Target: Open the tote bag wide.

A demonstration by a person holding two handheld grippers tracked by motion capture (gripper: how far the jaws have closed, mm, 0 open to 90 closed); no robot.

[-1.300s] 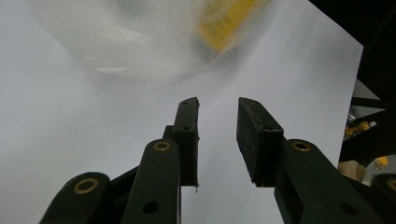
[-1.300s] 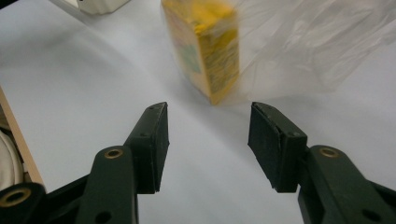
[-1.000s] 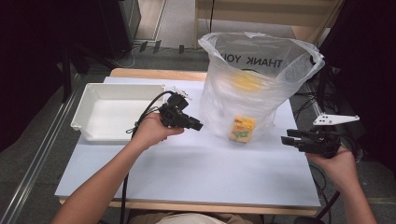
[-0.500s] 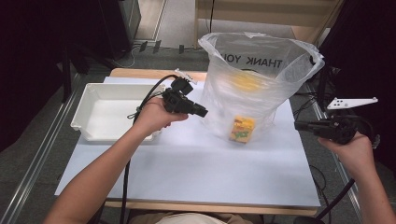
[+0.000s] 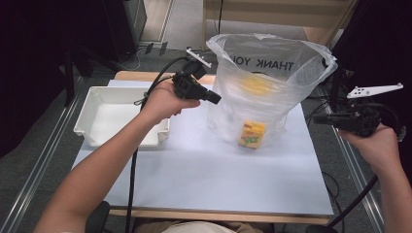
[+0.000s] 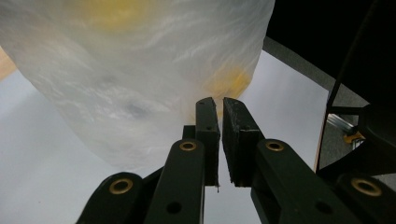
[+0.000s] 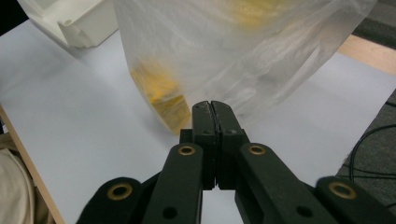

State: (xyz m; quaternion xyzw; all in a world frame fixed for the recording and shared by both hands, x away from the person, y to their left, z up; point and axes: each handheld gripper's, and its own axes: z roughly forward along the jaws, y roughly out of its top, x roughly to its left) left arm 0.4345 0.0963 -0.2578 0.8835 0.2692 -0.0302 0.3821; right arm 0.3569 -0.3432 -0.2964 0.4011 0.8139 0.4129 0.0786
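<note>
Plastic bag (image 5: 269, 92), that was your whole job: it stood upright on the white sheet (image 5: 214, 170), its mouth gaping, the reversed "THANK YOU" print showing through the far wall. You held the left gripper (image 5: 214, 98) right beside the bag's left flank, raised off the sheet and pointing at the film. Its jaws had just been closing, and they stood almost together, a thin gap left and nothing between them. You kept the right gripper (image 5: 318, 118) off the bag's right side, near but apart from it. Its jaws had just been closing too, pressed flat pad to pad on nothing at all.

So neither had a bite yet. To do this well, I judged you needed to spread the jaws before you met the film, then pinch a fold close to the rim on each side at matching height. Tug low on one side only and the bag would likely tip.

That film was thin, cloudy and crinkled, sure to slip and bunch. A small yellow carton (image 5: 252, 135) sat inside at the bag's base, boxy with firm corners, and something yellow and blurred sat higher up. A rigid white tray (image 5: 97, 131) lay well left of the bag.
</note>
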